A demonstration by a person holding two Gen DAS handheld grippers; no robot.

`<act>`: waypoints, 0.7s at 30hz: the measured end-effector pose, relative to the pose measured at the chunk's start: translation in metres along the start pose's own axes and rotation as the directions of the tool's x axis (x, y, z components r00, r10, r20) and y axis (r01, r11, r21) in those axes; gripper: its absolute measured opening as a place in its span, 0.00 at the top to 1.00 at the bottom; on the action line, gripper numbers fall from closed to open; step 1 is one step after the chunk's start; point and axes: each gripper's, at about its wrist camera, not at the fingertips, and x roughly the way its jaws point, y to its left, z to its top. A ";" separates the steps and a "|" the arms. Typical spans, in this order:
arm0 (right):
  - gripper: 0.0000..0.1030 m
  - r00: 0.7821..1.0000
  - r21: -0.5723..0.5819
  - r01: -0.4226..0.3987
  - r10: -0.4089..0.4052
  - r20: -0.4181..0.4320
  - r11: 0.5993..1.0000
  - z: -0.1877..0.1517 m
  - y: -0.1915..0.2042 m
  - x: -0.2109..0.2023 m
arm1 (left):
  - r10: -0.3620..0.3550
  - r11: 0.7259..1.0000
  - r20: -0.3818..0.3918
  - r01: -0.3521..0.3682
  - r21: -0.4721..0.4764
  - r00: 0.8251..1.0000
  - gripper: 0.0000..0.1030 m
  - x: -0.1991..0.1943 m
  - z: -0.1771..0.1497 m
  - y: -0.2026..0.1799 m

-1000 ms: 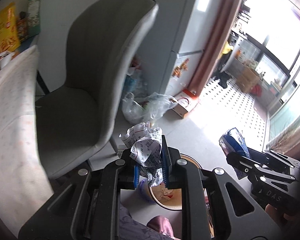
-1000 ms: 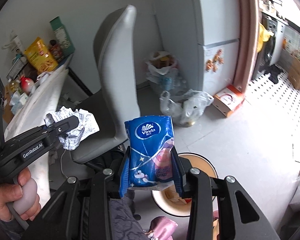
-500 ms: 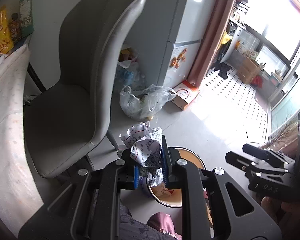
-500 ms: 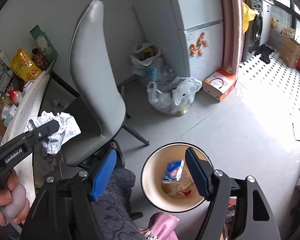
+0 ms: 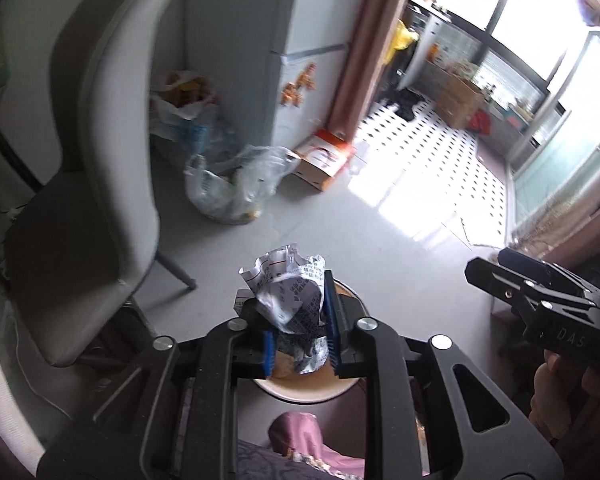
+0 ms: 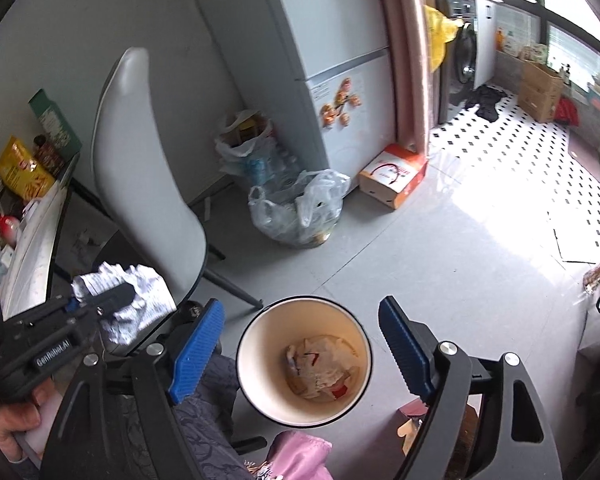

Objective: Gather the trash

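My left gripper [image 5: 298, 322] is shut on a crumpled printed paper [image 5: 290, 290] and holds it over the near rim of a round cream trash bin [image 5: 300, 390] on the floor. In the right wrist view the same paper [image 6: 124, 306] shows at the left, left of the bin. My right gripper [image 6: 300, 344] is open and empty, its blue pads spread on either side of the bin [image 6: 256, 344], which holds several wrappers [image 6: 320, 364]. The right gripper also shows at the right of the left wrist view [image 5: 540, 304].
A grey chair [image 6: 140, 184] stands left of the bin. A clear plastic bag of rubbish [image 6: 300, 212], a cardboard box [image 6: 394, 178] and a fridge [image 6: 332, 80] stand behind. A table with snack packs [image 6: 24, 172] is at the far left. A pink slipper [image 6: 300, 452] is below the bin.
My right gripper opened and dropped the blue tissue pack into the bin, then stayed open above it. My left gripper carried the crumpled paper rightwards, closer to the bin.
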 end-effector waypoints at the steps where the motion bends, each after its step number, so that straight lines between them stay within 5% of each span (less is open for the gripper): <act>1: 0.23 1.000 0.007 0.005 -0.006 0.006 1.000 0.000 -0.004 -0.002 | -0.016 1.000 -0.005 0.016 0.003 1.000 0.60 0.002 0.001 -0.004; 3: 0.23 1.000 0.017 0.011 -0.011 0.013 1.000 0.001 -0.010 -0.005 | -0.023 1.000 0.017 0.023 -0.003 1.000 0.26 0.001 0.003 -0.008; 4: 0.23 1.000 0.023 0.012 -0.013 0.015 1.000 0.001 -0.012 -0.006 | -0.017 1.000 0.040 0.017 -0.007 0.999 0.21 -0.002 0.004 -0.008; 11: 0.20 1.000 0.029 -0.003 0.002 0.022 1.000 -0.001 -0.009 -0.010 | 0.046 0.998 0.085 -0.042 -0.050 0.995 0.06 -0.019 0.009 0.006; 21: 0.07 0.998 -0.010 -0.017 0.018 0.067 1.000 0.001 0.016 -0.028 | 0.083 0.992 0.124 -0.071 -0.102 0.989 0.05 -0.051 0.008 0.029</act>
